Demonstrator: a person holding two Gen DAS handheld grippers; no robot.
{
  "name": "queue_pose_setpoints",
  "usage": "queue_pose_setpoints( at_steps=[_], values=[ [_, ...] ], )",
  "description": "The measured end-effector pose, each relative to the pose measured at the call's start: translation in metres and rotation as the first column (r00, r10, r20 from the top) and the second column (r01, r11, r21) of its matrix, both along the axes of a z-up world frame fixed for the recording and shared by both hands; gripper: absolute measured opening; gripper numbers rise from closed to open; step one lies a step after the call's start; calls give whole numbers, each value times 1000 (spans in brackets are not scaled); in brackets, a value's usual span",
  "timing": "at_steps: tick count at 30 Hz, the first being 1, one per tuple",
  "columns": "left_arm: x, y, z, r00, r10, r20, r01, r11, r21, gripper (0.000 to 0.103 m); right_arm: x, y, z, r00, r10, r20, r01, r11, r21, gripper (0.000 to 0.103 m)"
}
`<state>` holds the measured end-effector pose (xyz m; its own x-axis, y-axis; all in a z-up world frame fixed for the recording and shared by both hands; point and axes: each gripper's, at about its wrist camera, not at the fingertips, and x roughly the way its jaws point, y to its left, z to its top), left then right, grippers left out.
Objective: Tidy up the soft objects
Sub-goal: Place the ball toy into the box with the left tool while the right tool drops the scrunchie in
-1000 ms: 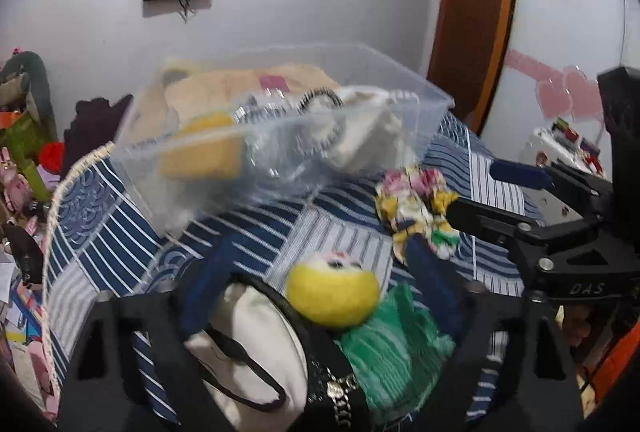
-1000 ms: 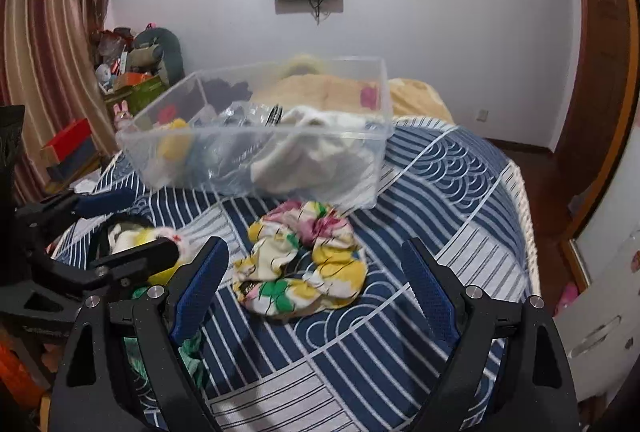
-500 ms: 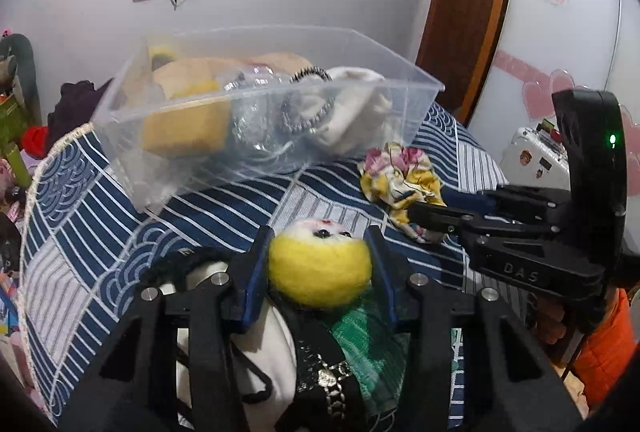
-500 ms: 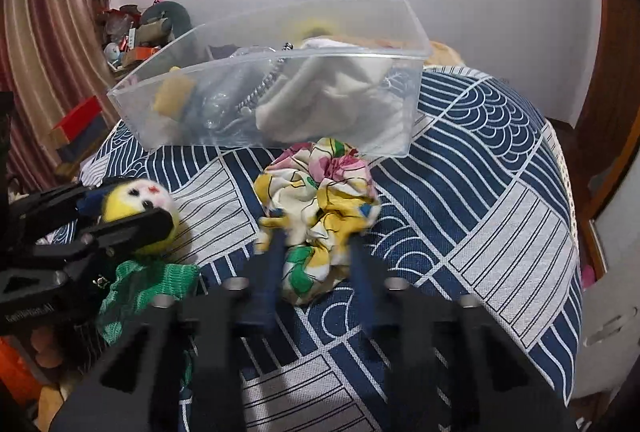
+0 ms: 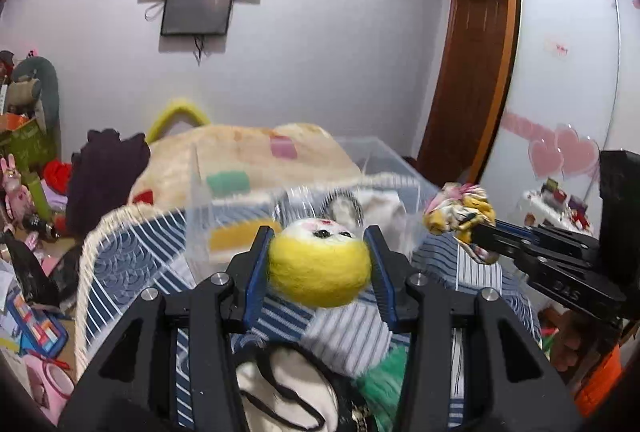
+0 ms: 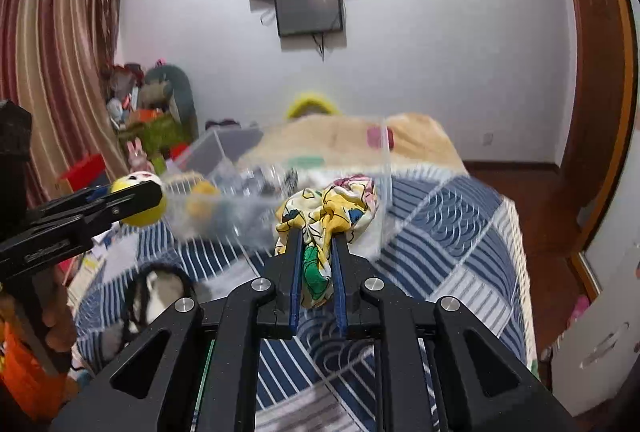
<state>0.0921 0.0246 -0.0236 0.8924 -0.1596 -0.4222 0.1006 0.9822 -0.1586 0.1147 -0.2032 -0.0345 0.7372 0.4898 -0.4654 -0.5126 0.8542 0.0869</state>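
My left gripper (image 5: 318,236) is shut on a yellow plush ball (image 5: 319,271) with a white face, held up above the bed; it also shows in the right wrist view (image 6: 140,202). My right gripper (image 6: 316,238) is shut on a flowered yellow and pink scrunchie (image 6: 328,208), lifted off the bedspread; it shows in the left wrist view (image 5: 460,210) too. The clear plastic bin (image 5: 384,168) with soft items inside stands just beyond both grippers, blurred in the right wrist view (image 6: 248,192).
A white pouch with a black strap (image 5: 288,388) and a green cloth (image 5: 380,380) lie on the blue striped bedspread (image 6: 440,232) below the left gripper. A beige blanket (image 5: 248,156) lies behind the bin. Clutter fills the floor at left (image 5: 28,216).
Both grippers have lifted off the bed, the left with the yellow ball and the right with the scrunchie, and moved up toward the bin.
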Motion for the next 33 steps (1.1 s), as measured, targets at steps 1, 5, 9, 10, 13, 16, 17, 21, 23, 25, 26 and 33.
queue_pose_setpoints(
  at_steps=[1,5,9,10,13,16,17,21,23,25,26,33],
  values=[
    [1,3,4,1000,2,7,-2,1000,-4,46,-1,2,3,1000,-1,14,1,1000,4,12],
    [11,10,21,999,18,35,-18,1000,-5,46,5,15,18,998,3,59,-4,1000,19,12],
    [25,16,31,998,40,45,-40,999,-9,46,15,27,29,996,6,91,-8,1000,21,12],
    [29,18,32,998,48,43,-48,999,-9,46,18,30,30,995,6,96,-8,1000,22,12],
    [47,25,30,996,80,27,-80,997,6,46,26,37,32,995,9,98,-12,1000,25,12],
    [66,28,25,991,132,12,-133,989,60,46,42,49,28,998,39,59,-41,999,23,12],
    [73,30,21,990,142,-3,-141,988,67,46,48,54,24,998,41,46,-42,999,13,12],
    [99,39,1,987,134,-85,-131,990,42,46,70,70,5,999,33,-11,-33,999,-28,12],
    [108,40,-8,985,131,-113,-126,991,44,46,77,75,-4,999,24,-37,-26,999,-48,12],
    [116,38,-16,983,123,-136,-116,992,54,46,82,77,-13,998,16,-61,-20,998,-66,12],
    [118,36,-20,982,122,-141,-114,991,66,46,84,78,-17,997,13,-72,-18,997,-71,13],
    [121,24,-33,980,100,-175,-85,992,91,53,81,73,-19,996,6,-94,-14,996,-85,35]
  ],
)
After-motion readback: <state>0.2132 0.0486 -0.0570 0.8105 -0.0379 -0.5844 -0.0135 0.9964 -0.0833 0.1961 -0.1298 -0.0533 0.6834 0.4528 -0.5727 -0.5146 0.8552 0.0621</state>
